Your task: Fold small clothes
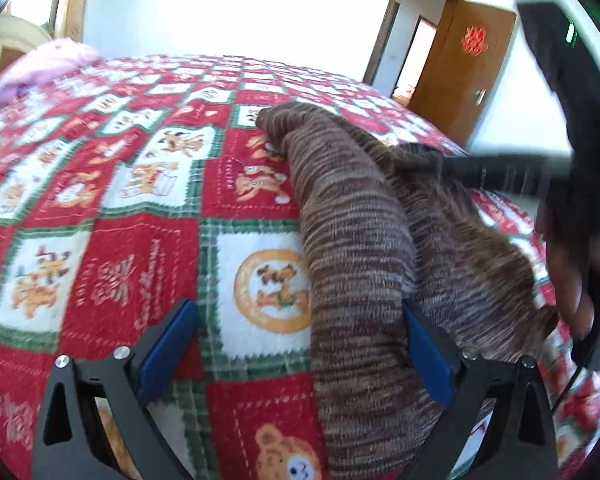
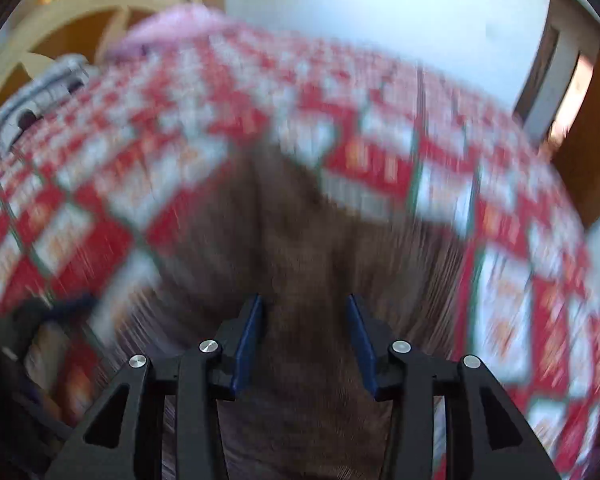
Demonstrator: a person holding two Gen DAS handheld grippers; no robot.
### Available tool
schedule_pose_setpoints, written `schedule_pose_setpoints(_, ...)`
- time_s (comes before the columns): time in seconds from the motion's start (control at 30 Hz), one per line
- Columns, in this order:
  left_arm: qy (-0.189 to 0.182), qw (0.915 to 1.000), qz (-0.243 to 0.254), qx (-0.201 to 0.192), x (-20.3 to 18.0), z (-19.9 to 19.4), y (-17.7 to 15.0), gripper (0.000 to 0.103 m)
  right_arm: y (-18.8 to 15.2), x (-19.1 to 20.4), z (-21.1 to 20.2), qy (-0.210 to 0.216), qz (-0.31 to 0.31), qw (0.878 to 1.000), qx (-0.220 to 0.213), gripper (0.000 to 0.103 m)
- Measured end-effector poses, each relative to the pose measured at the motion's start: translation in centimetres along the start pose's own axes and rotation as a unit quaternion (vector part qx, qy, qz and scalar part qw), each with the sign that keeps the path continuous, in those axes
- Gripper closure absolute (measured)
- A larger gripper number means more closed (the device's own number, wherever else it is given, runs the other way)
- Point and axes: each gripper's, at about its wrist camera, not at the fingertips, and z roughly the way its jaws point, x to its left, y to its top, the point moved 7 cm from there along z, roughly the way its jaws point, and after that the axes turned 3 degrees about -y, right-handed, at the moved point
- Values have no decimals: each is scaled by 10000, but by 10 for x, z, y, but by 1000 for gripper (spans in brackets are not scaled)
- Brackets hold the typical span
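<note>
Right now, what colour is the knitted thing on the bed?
Brown with thin lighter streaks; the knitted garment shows best in the left wrist view.

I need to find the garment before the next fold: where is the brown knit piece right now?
The brown knit garment lies on the red patchwork bedspread, right of centre in the left wrist view, running from the bed's middle down to the open left tongs.

The brown knitted garment (image 1: pixel 352 240) is streaked with thin tan and dark-brown stripes; beneath it the fleece bed blanket (image 1: pixel 100 208) is a patchwork of red and white squares edged in green plaid, printed with orange bears and reindeer. Beyond the blanket lie a pale pink-lilac cover (image 1: pixel 40 68) and an orange-brown wooden door (image 1: pixel 460 80) bearing a red emblem (image 1: pixel 474 41); both grippers' pads (image 1: pixel 168 356) are blue on black fingers.
</note>
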Motion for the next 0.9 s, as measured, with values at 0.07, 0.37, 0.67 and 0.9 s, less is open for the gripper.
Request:
schedule_pose_setpoints(0.07, 12, 10000, 9, 11, -1, -4, -4, 1, -10, -9, -4, 334, 287, 9986, -295, 58)
schedule_pose_setpoints(0.37, 144, 9986, 235, -454, -9, -11, 50, 2, 19, -64, -21, 800, 1241, 9849, -902, 58)
schedule_pose_setpoints(0.67, 521, 9983, -84, 229, 21, 39, 47, 0, 5, -140, 37, 287, 2008, 9783, -421, 51)
schedule_pose_setpoints(0.9, 321, 9987, -369, 131, 21, 27, 37, 0, -7, -151, 10, 431, 2360, 9678, -762, 51)
